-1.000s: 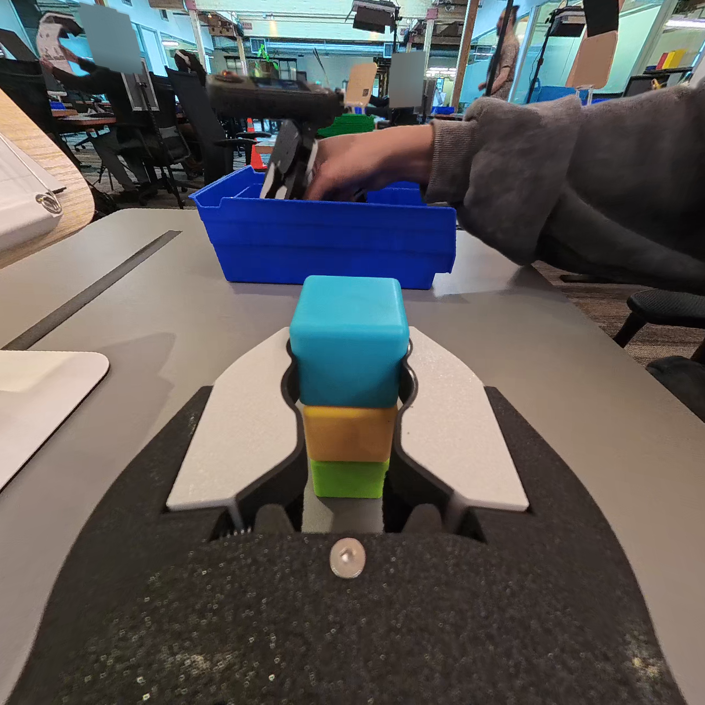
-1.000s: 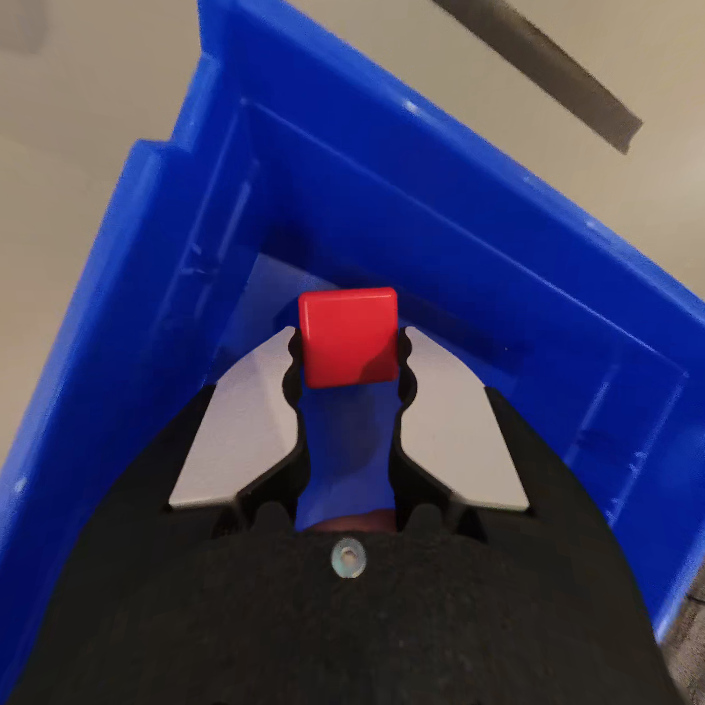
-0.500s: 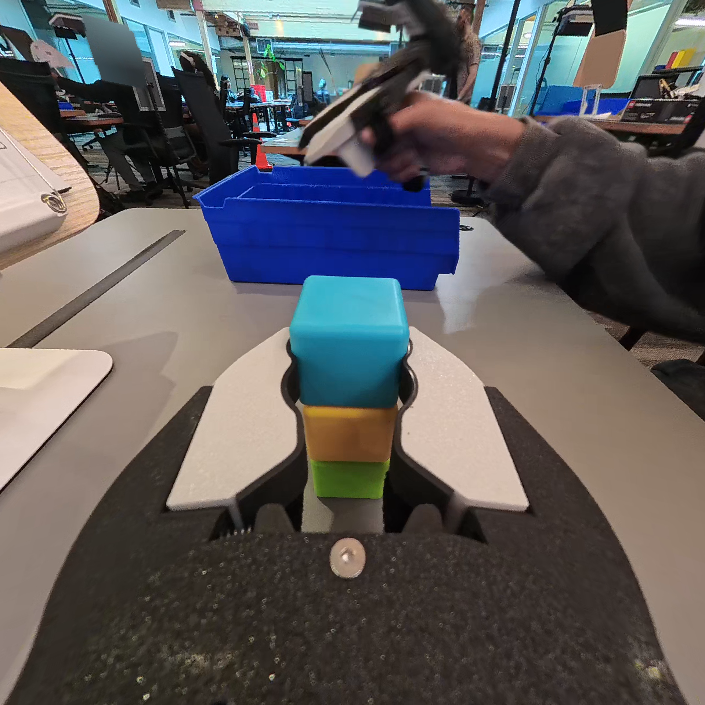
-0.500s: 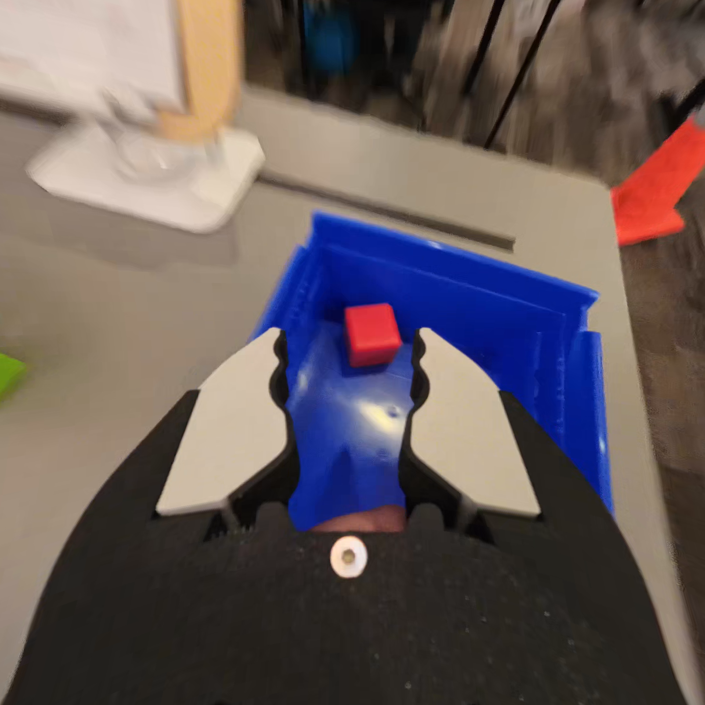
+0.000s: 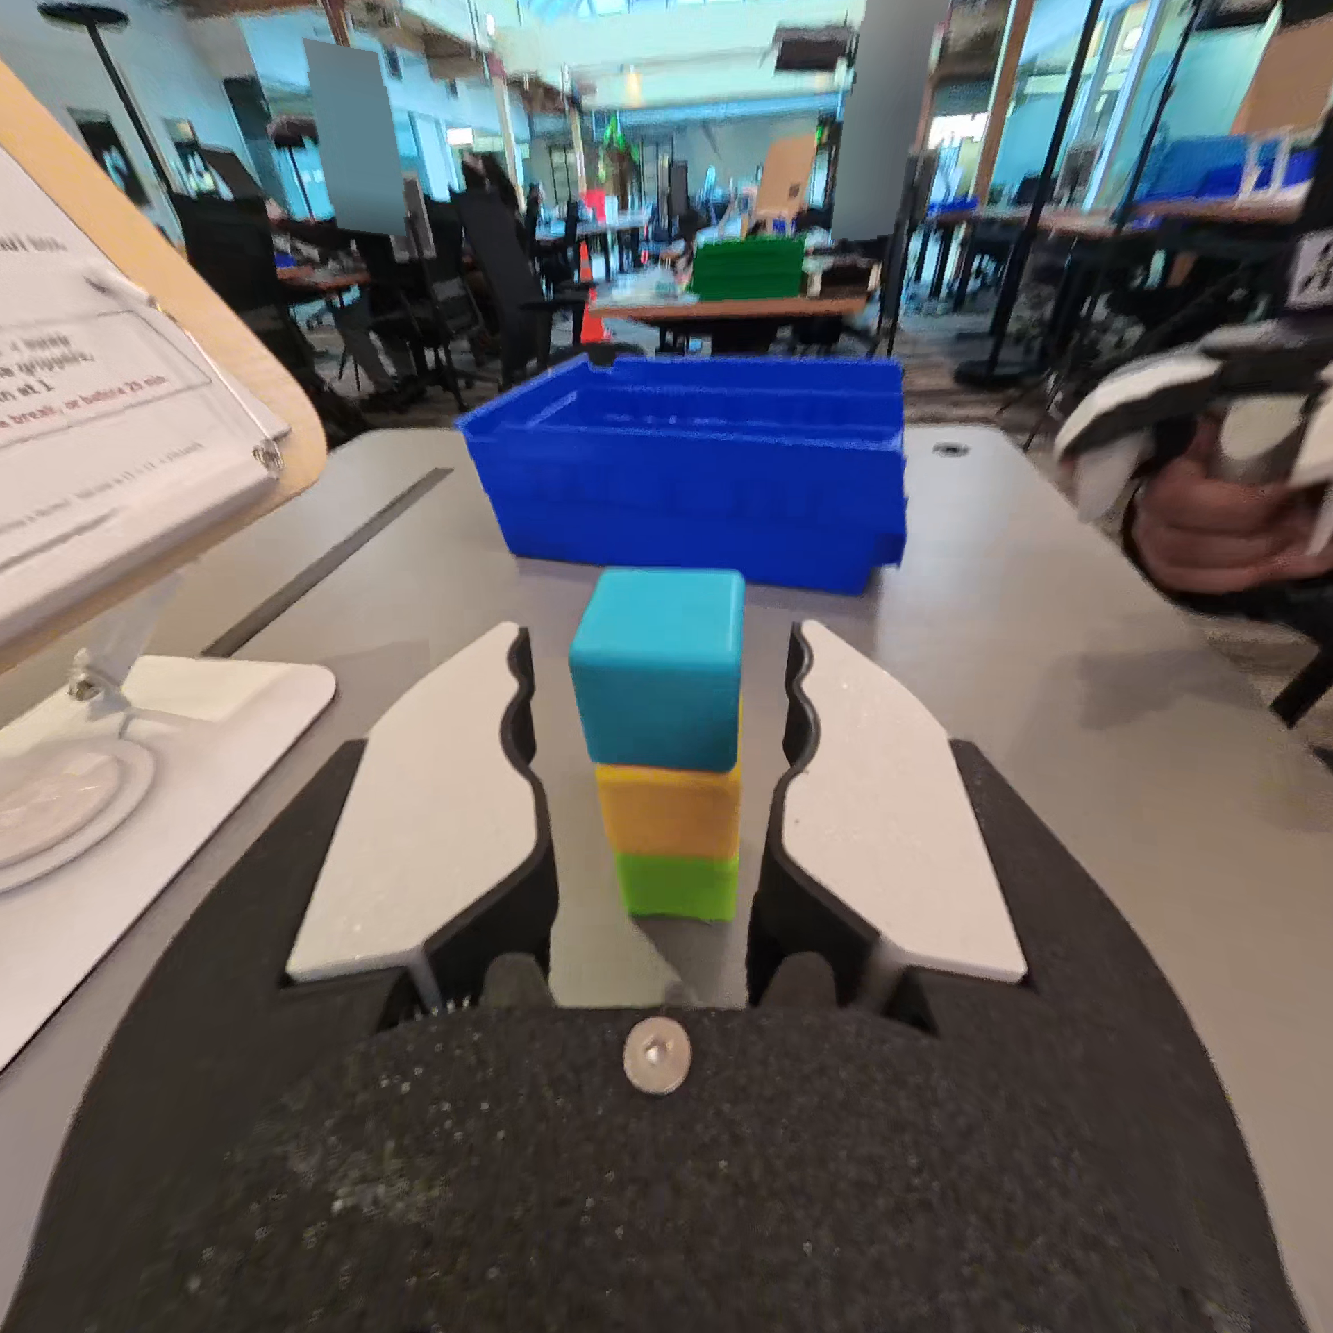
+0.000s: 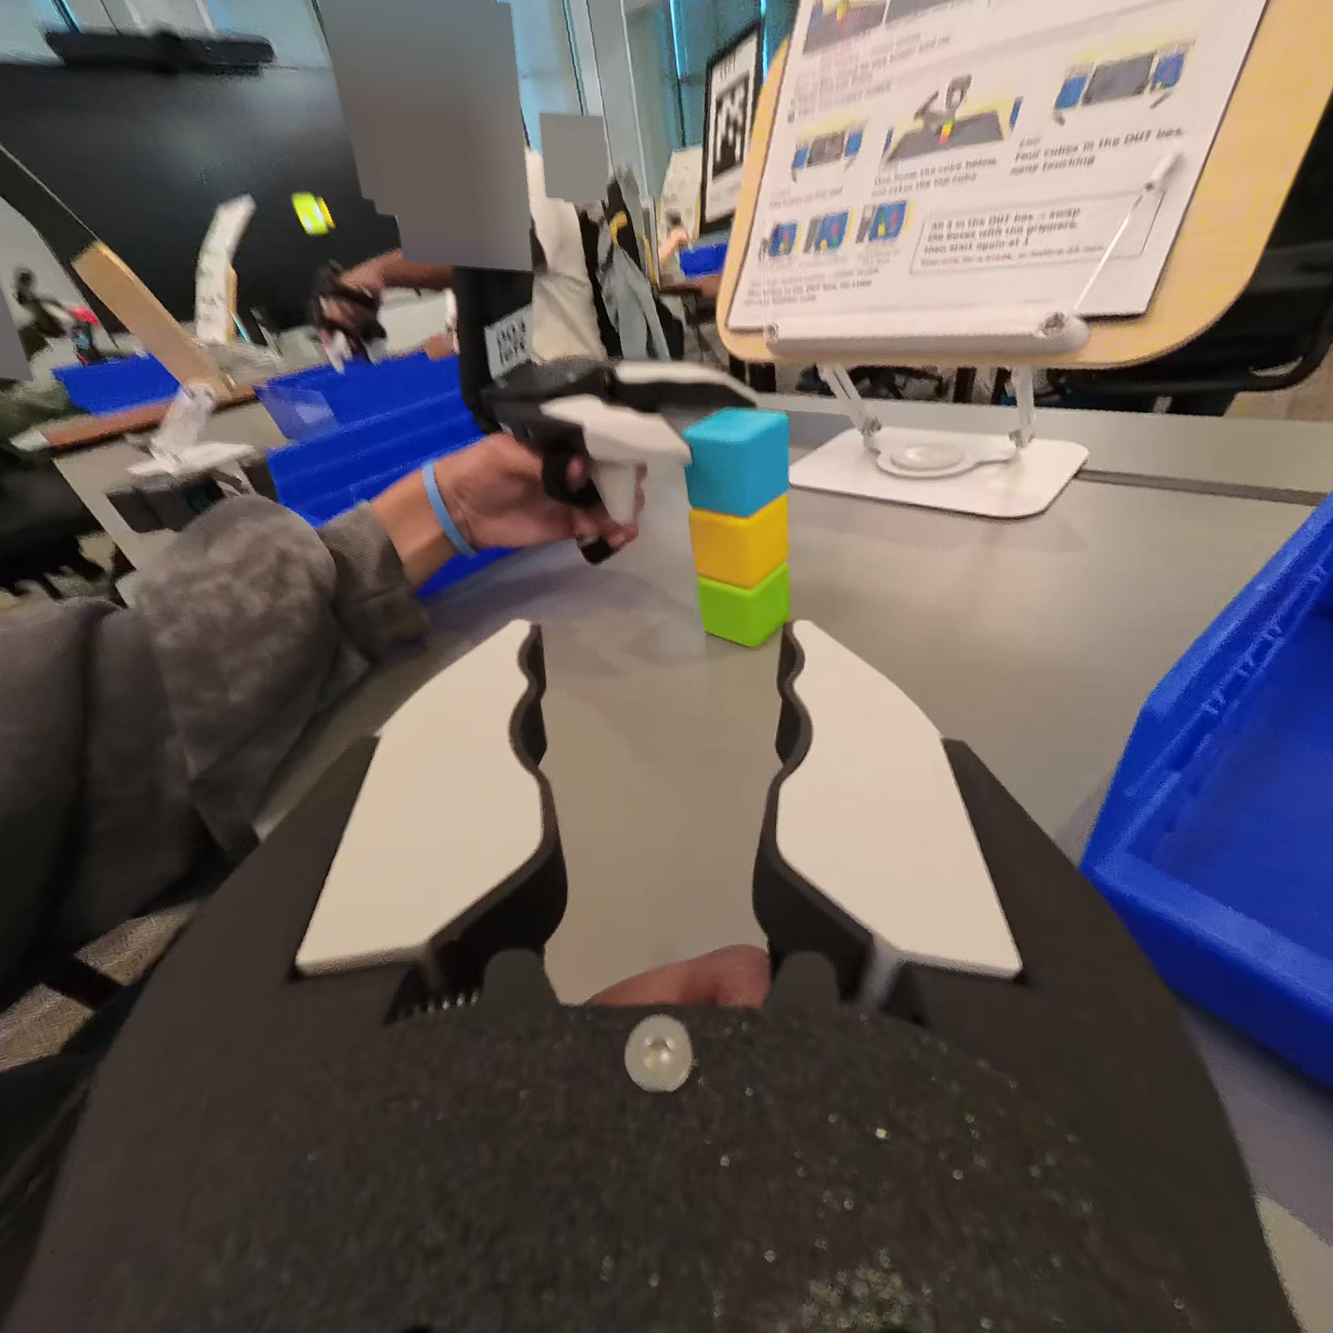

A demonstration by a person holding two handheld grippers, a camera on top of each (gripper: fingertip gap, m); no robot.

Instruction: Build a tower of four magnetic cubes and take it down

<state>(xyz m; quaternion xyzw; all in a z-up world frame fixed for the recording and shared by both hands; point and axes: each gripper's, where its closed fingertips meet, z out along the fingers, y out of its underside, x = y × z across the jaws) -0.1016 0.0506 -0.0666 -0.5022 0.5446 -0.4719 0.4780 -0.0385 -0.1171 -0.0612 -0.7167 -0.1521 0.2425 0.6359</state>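
busy open office behind, grey matte table [image 5: 1010, 721] up front. landmark was the cube tower: teal cube [image 5: 658, 667] on top, yellow cube [image 5: 671, 811] under it, green cube [image 5: 678, 883] at the base on the table. three cubes only, no fourth on it. blue plastic bin [image 5: 692, 476] sat behind the tower in the left wrist view, instruction board on a white stand [image 6: 938, 462] off to the tower's side.

left gripper [image 5: 658, 635] was spread open around the tower, fingers either side of the teal cube with a clear gap, not touching. right gripper [image 6: 658, 638] was also spread open and empty, near the tower, pointed at the green cube, bin just beside it on the right.

judgement: teardown looks underway, teal cube likely next off. to do it well, close squarely on the teal cube's flat sides and hold the yellow one down, since the magnets may drag the lower cubes up. lift straight, no twisting.

cubes looked smooth, matte, with rounded edges. bin was glossy ribbed plastic. gripper fingers were pale with wavy black inner edges, on rough black bodies.
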